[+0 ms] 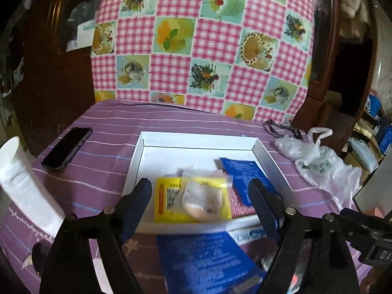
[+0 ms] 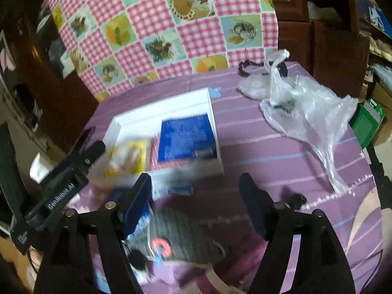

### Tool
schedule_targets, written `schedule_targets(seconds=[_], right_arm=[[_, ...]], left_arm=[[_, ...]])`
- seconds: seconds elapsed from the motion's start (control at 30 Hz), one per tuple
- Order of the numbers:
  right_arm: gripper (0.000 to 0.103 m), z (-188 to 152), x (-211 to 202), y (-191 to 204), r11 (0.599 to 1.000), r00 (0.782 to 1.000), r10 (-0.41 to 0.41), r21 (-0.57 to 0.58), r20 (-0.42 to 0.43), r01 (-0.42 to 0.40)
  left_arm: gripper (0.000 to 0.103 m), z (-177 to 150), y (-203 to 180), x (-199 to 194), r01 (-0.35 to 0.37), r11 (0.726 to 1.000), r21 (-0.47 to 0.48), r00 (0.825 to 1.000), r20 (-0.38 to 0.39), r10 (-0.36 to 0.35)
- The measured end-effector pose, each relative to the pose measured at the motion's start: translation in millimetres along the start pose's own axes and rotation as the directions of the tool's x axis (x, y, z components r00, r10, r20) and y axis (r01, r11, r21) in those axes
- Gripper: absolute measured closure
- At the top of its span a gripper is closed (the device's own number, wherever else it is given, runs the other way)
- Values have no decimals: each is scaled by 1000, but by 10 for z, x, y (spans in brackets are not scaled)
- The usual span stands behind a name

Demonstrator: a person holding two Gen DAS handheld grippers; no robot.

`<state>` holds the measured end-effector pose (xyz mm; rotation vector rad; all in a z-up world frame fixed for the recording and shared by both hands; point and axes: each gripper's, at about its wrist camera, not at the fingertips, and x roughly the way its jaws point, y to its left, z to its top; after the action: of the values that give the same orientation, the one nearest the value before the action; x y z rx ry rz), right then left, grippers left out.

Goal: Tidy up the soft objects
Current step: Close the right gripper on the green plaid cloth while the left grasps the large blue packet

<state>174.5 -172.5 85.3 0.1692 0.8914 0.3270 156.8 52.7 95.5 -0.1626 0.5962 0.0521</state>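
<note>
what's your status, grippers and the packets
Left gripper open, empty. Right gripper open, empty. Yellow packet and blue packet in white tray. Another blue packet outside.

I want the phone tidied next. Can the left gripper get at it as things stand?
Probably yes: the left gripper is open and empty, and the phone lies uncovered on the purple cloth, left of the white tray.
</note>
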Motion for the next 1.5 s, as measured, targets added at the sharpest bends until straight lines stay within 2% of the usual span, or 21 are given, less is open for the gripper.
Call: schedule_targets(seconds=[0.13, 0.27, 0.4, 0.5, 0.63, 0.73, 0.83, 0.97, 1.07, 1.17, 1.33, 1.43, 1.5], right_arm=[[29, -197, 95, -80, 998, 996, 44, 39, -75, -41], [29, -351, 103, -90, 991, 991, 123, 59, -57, -120], [29, -446, 18, -101, 976, 979, 203, 74, 29, -204], [29, -499, 25, -90, 968, 971, 235, 74, 52, -238], [29, -539, 55, 32, 986, 984, 168, 3, 62, -169], [29, -542, 95, 91, 994, 992, 111, -31, 53, -109], [29, -539, 99, 66, 994, 993, 110, -26, 50, -108], [29, -528, 88, -8, 991, 989, 135, 8, 55, -136], [30, -524, 94, -39, 993, 991, 120, 5, 61, -120], [30, -520, 99, -35, 994, 992, 107, -3, 62, -107], [30, -515, 99, -33, 995, 993, 104, -6, 61, -104], [30, -511, 101, -31, 995, 993, 103, -11, 59, -103], [30, -509, 111, -18, 995, 994, 96, -22, 56, -95]], left_arm=[[21, -248, 67, -184, -6, 1000, 23, 1000, -11, 6], [21, -510, 92, -309, -48, 996, 72, 999, -16, 49], [21, -656, 195, -446, -10, 999, 40, 1000, 18, 10], [21, -658, 215, -551, 35, 999, 36, 998, 55, -37], [20, -714, 120, -551, 113, 990, 87, 993, 35, -116], [20, -789, 4, -486, 118, 984, 136, 993, 11, -120], [20, -865, -100, -453, 147, 972, 186, 989, -26, -145], [20, -919, -183, -499, 223, 948, 227, 975, -46, -218], [21, -941, -205, -433, 184, 952, 245, 982, -72, -172], [22, -919, -134, -343, 134, 968, 213, 989, -94, -116], [24, -878, 35, -211, 103, 980, 168, 988, -134, -81], [35, -881, 108, -136, 131, 980, 147, 979, -177, -104], [47, -882, 147, -87, 144, 982, 126, 973, -200, -117]])
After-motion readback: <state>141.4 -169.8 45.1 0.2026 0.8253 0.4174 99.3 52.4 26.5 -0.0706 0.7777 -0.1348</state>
